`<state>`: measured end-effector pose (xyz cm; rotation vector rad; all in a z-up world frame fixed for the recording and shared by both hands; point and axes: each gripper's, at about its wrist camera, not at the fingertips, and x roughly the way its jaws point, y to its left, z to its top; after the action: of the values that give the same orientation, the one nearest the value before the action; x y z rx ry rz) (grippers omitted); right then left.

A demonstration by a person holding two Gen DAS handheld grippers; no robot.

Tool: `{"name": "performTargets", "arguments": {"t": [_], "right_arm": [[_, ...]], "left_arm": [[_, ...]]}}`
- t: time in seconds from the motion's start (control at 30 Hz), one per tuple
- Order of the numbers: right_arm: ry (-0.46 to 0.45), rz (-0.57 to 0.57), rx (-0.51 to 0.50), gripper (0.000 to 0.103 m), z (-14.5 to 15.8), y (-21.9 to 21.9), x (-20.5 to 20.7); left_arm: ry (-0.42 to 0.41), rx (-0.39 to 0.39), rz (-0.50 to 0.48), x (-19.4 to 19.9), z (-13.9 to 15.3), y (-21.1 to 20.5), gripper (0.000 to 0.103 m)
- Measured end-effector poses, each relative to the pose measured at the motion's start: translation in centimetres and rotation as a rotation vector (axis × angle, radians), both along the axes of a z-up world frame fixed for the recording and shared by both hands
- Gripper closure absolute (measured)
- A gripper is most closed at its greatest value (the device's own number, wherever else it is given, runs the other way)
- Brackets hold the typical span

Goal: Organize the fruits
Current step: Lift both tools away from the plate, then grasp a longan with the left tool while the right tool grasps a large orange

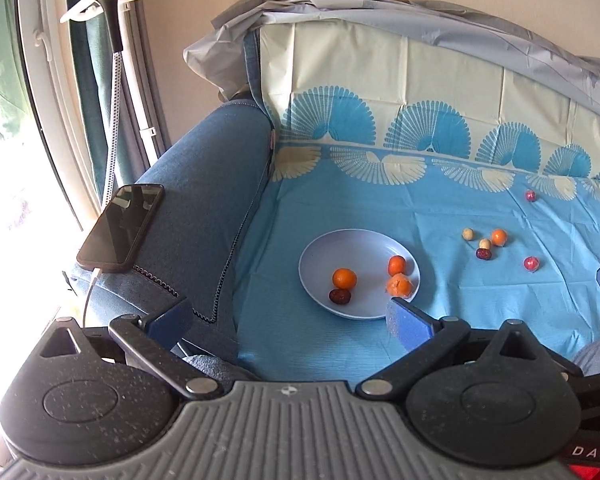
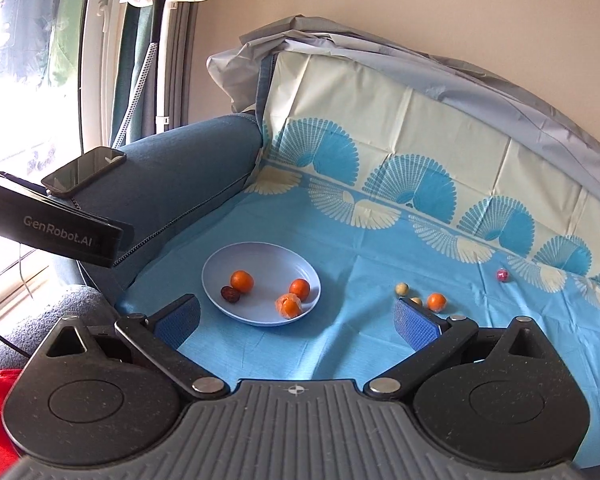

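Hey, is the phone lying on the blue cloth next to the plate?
No, the phone rests on the sofa armrest, apart from the plate.

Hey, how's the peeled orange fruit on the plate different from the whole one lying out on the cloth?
The peeled orange fruit sits on the plate; the whole orange fruit lies loose on the blue cloth.
The peeled one looks paler and lumpy, with segments showing; the whole one is smooth and deeper orange.
Both are small, round, and untouched by either gripper.

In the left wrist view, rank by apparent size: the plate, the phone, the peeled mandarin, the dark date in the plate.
1. Pale blue round plate
2. Black phone on the denim armrest, though it lies nearer the camera, so unsure
3. Peeled orange mandarin
4. Dark red date
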<state>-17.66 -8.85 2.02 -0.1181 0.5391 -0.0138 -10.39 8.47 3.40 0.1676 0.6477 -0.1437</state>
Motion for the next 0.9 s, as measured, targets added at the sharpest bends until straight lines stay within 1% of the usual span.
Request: {"name": "performTargets", "arguments": {"t": [0.17,0.3,0.43,0.5,0.6,0.73,0.83,0.9], "right_arm": [[0.005,-0.013,0.038,0.001,-0.5,-0.5,0.4],[0.040,-0.030,0.076,0.001,-1.5,-1.3,1.2],[0.077,-0.070,0.116,0.001,-2.8,-2.5,2.1],[0.078,-0.100,0.144,0.001,-3.3,-3.5,2.5],[0.079,-0.148,0.172,0.001,-4.0,-5.3,3.3],[0.076,-0.231,0.172,0.001,-4.9,-8.9,4.7],[0.070,-0.305,0.156,0.001,-5.6,-12.4,6.0],[0.073,-0.345,0.136,0.001,-6.4,-14.8,7.4]], "left_arm": [[0.014,0.034,-0.027,0.1,-0.8,-0.7,0.000],[0.041,0.071,-0.049,1.0,-1.9,-1.3,0.000],[0.079,0.073,-0.061,2.1,-3.0,-2.3,0.000],[0.087,0.087,-0.073,2.6,-3.4,-3.0,0.000],[0.082,0.112,-0.095,3.6,-3.8,-4.5,0.000],[0.082,0.118,-0.144,5.4,-4.1,-7.4,0.000],[0.095,0.112,-0.187,7.4,-4.6,-10.4,0.000],[0.121,0.102,-0.205,9.4,-5.0,-12.6,0.000]]}}
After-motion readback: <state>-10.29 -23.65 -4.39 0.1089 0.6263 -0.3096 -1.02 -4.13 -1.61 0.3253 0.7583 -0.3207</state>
